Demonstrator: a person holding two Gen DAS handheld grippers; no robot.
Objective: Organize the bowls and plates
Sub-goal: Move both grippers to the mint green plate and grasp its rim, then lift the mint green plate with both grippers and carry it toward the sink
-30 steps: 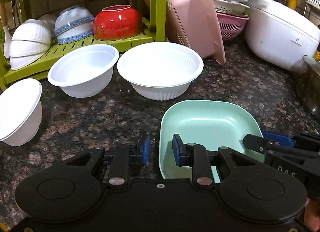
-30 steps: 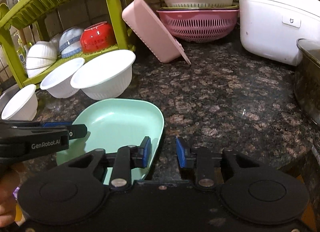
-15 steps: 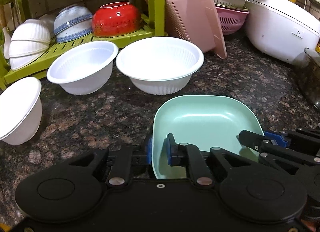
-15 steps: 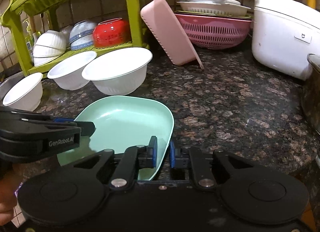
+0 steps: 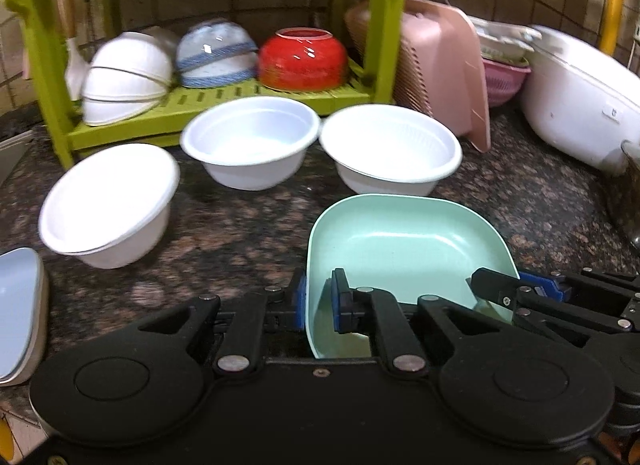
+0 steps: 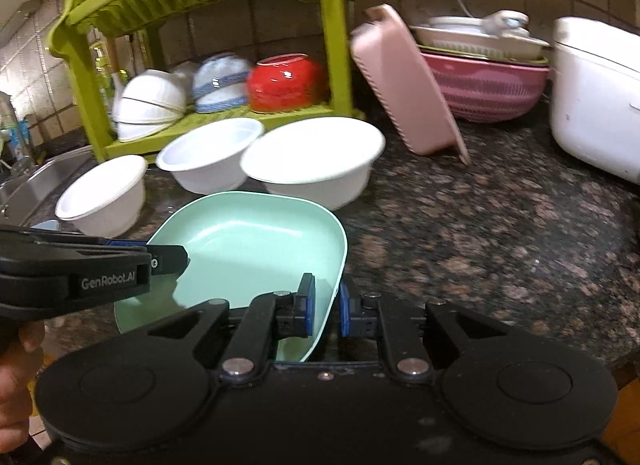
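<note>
A mint-green square plate (image 5: 404, 241) (image 6: 256, 249) is held up off the dark granite counter. My left gripper (image 5: 319, 303) is shut on its near left rim, and my right gripper (image 6: 326, 311) is shut on its near right rim. Three white bowls (image 5: 250, 149) (image 5: 390, 153) (image 5: 108, 205) stand open side up behind the plate. The green dish rack (image 5: 216, 99) holds upturned white bowls (image 5: 124, 77), a blue-banded bowl (image 5: 218, 55) and a red bowl (image 5: 302, 59). A pale blue dish (image 5: 18, 305) shows at the left edge.
A pink tray (image 6: 404, 85) leans against the rack's right post. A pink colander (image 6: 488, 91) with white dishes on it and a white rice cooker (image 6: 596, 97) stand at the back right. A steel sink (image 6: 28, 185) lies to the left. A hand (image 6: 16, 393) holds the left gripper.
Both grippers went from open to shut on the green plate's near rim, then lifted it and drew back, so more of the rack and a blue dish show.
</note>
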